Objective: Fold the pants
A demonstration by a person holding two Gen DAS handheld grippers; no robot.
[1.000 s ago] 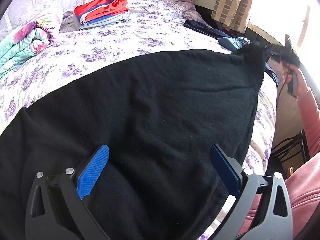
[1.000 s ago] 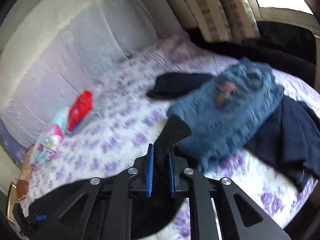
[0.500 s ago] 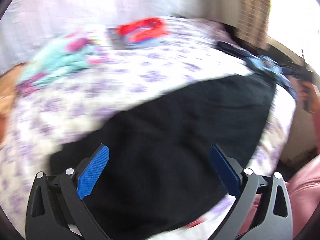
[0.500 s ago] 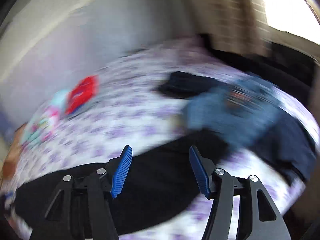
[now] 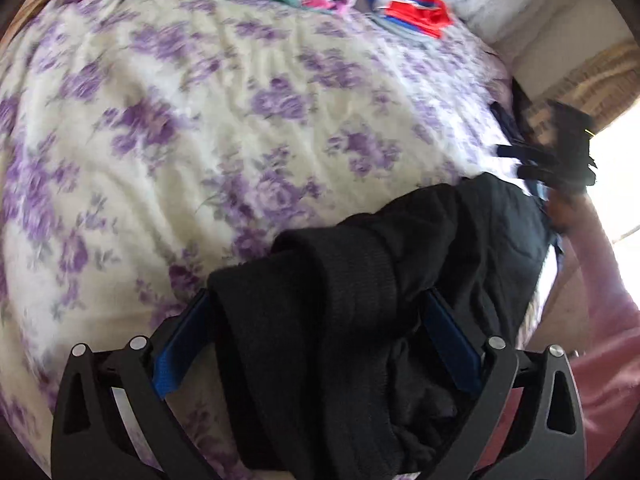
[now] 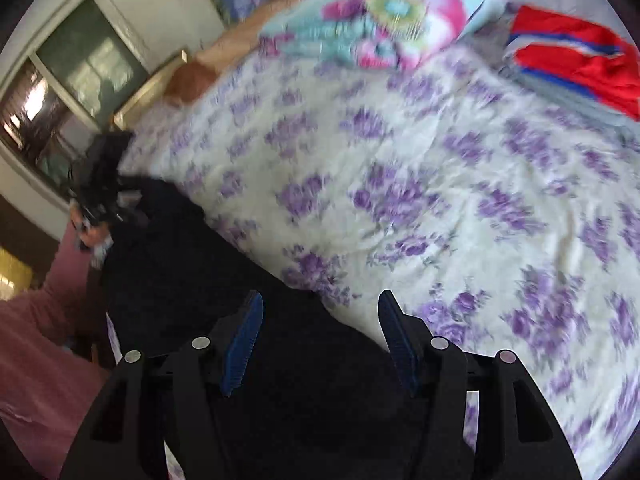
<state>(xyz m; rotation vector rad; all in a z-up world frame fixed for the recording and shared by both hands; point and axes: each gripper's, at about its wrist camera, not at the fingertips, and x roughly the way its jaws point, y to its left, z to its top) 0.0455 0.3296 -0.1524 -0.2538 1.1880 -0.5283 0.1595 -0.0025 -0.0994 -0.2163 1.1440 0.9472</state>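
A pair of black knitted pants point(image 5: 360, 280) lies bunched along the near edge of a bed covered by a cream quilt printed with purple flowers point(image 5: 200, 120).

In the left wrist view, the left gripper point(image 5: 316, 344) points down at the bed with its blue-padded jaws spread wide. A thick ribbed fold of the pants fills the gap between them, but whether the pads press on the cloth cannot be told.

In the right wrist view, the right gripper point(image 6: 320, 340) is released, jaws apart, hovering over the flat dark cloth (nothing is pinched between the pads). The other gripper shows at nine o'clock, held by a hand in a pink sleeve point(image 6: 48, 320).

At twelve o'clock on the quilt sits a folded turquoise and pink floral blanket point(image 6: 380, 20); at one o'clock, a stack of folded red and blue clothes point(image 6: 580, 64).
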